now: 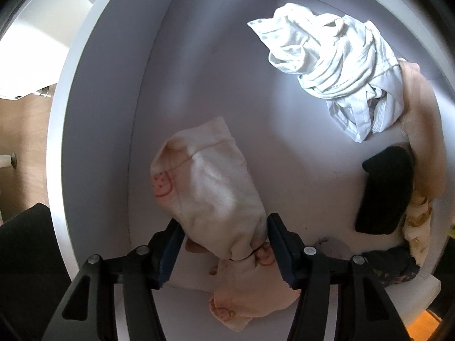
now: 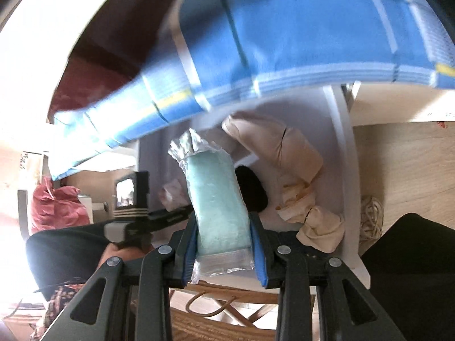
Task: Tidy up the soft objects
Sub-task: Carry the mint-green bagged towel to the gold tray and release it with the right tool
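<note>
In the left wrist view my left gripper (image 1: 224, 227) stands open around a cream sock bundle with red prints (image 1: 207, 187) that lies on the floor of a white drawer (image 1: 93, 119). The pads do not squeeze it. A crumpled white garment (image 1: 335, 68) lies at the back right, a black folded piece (image 1: 384, 190) and beige items (image 1: 423, 142) along the right wall. In the right wrist view my right gripper (image 2: 223, 227) is shut on a mint-green soft pack in clear plastic wrap (image 2: 216, 196), held over the drawer's front edge.
A blue checked cloth (image 2: 284, 34) hangs over the top of the right wrist view. Beige items (image 2: 278, 147) and a cream bundle (image 2: 321, 227) lie by the drawer's white wall (image 2: 347, 153). Wooden floor (image 2: 403, 153) lies beyond. The other hand-held gripper (image 2: 133, 221) shows at left.
</note>
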`<state>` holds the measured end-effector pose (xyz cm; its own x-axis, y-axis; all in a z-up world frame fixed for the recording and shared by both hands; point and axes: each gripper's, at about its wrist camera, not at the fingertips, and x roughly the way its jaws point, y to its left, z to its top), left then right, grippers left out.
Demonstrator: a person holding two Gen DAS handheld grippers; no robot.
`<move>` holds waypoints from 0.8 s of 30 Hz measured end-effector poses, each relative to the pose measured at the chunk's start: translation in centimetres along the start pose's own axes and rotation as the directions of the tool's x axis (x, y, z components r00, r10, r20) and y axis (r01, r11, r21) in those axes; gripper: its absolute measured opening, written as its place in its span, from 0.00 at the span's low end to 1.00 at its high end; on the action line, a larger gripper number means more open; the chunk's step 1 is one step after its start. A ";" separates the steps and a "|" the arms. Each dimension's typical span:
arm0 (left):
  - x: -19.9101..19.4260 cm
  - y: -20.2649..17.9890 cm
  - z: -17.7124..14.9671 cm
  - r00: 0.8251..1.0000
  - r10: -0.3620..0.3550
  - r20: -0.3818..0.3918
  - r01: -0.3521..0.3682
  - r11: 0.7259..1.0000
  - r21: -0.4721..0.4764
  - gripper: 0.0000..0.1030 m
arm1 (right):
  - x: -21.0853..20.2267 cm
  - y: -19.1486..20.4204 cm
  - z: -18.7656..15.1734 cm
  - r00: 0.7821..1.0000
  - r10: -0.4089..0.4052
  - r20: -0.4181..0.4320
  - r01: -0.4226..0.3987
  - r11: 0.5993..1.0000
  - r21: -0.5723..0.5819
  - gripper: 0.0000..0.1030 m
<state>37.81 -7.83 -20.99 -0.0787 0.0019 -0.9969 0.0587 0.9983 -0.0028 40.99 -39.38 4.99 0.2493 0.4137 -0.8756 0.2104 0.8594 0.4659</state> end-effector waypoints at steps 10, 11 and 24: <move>-0.6 -1.2 -0.2 1.000 0.016 0.024 -0.016 1.000 0.022 0.50 | -8.5 1.7 2.0 0.979 -0.036 0.201 0.037 0.999 0.000 0.32; -0.6 -1.4 -0.2 1.000 0.015 0.025 -0.016 1.000 0.021 0.50 | -9.4 2.1 2.4 0.972 -0.038 0.230 0.040 0.999 -0.005 0.32; -0.1 -2.6 -0.2 1.000 0.013 0.007 -0.013 0.999 0.029 0.55 | -9.2 15.5 12.6 0.951 -0.052 0.305 0.130 0.962 -0.239 0.32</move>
<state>37.43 -10.40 -20.83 -0.0709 0.0143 -0.9974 0.0888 0.9960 0.0079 53.83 -33.63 21.92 0.5147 0.2568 -0.8180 0.0086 0.9525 0.3045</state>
